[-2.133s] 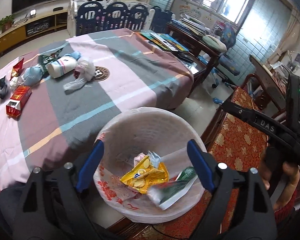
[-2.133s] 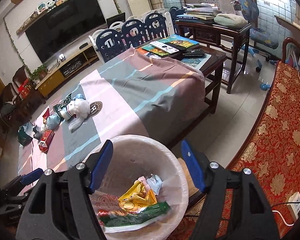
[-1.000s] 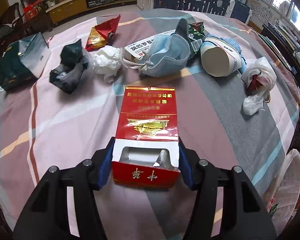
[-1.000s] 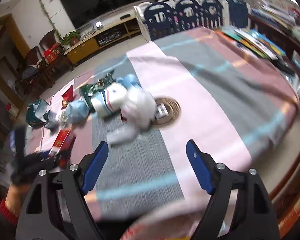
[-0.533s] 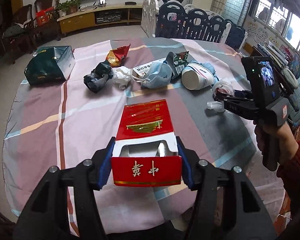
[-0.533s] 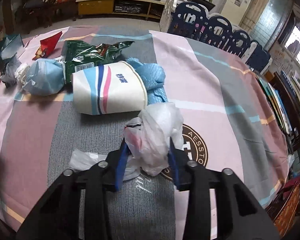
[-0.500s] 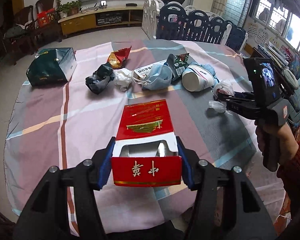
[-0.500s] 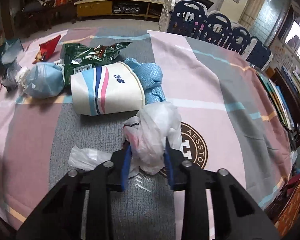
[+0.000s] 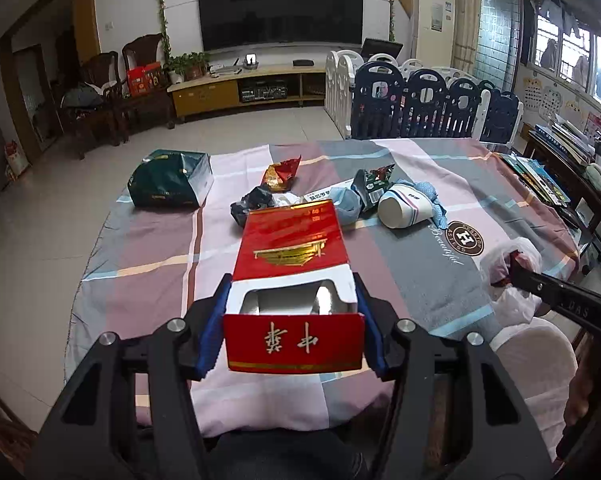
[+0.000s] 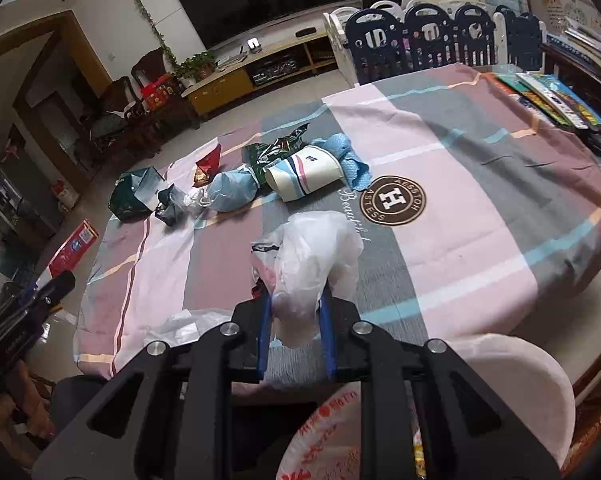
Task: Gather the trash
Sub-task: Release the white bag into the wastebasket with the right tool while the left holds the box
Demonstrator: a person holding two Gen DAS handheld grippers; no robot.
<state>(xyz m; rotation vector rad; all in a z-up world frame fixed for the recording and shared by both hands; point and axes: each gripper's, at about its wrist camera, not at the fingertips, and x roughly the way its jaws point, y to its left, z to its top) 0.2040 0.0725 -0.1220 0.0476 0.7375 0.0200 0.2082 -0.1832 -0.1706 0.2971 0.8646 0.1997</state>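
Note:
My left gripper (image 9: 290,312) is shut on a red cigarette carton (image 9: 292,240) and holds it in the air above the near edge of the table. The jaws of my right gripper (image 10: 296,312) are closing, and their pads press on a crumpled clear plastic bag (image 10: 312,248) lifted off the cloth. In the left wrist view that bag (image 9: 512,248) hangs at the right, just above the white-lined trash bin (image 9: 540,352). The bin (image 10: 500,364) sits right under the right gripper.
More trash lies on the striped tablecloth (image 9: 148,248): a paper cup (image 9: 404,210), a blue mask (image 9: 346,206), a black bag (image 9: 252,204), a red wrapper (image 9: 280,172) and a dark green box (image 9: 168,184). Books (image 10: 556,100) line the far right edge.
The left gripper has risen and drawn back with the red carton. The right gripper closed on the plastic bag, then lifted it back toward the bin.

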